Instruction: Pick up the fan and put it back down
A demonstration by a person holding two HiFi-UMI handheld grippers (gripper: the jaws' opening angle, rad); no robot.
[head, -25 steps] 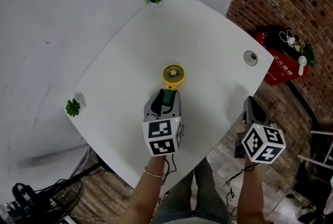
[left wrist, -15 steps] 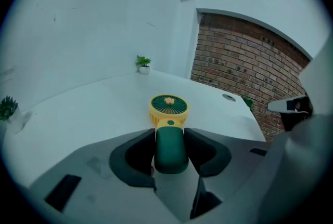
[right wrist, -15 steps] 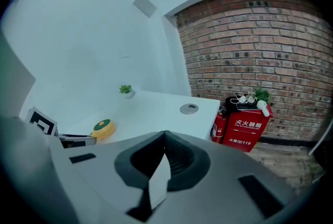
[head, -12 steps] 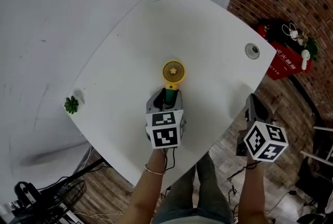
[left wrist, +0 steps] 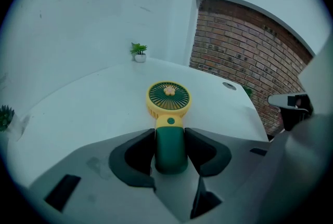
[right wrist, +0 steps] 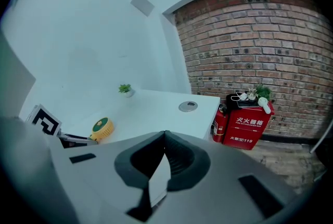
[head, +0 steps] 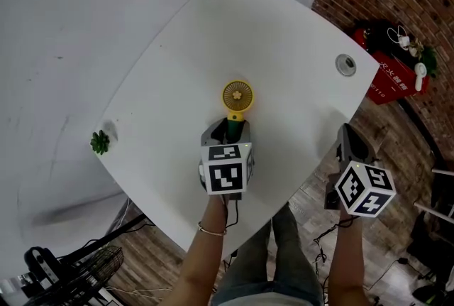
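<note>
I'm clamping my left claw on the green handle of the fan, its yellow head pointing to twelve o'clock near the middle of the table. My right claw is hanging clenched, empty, off the table's four o'clock edge.

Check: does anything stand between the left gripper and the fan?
Nothing visible does. The fan already sits with its green handle between the jaws of the left gripper, the pads against the handle's sides.
</note>
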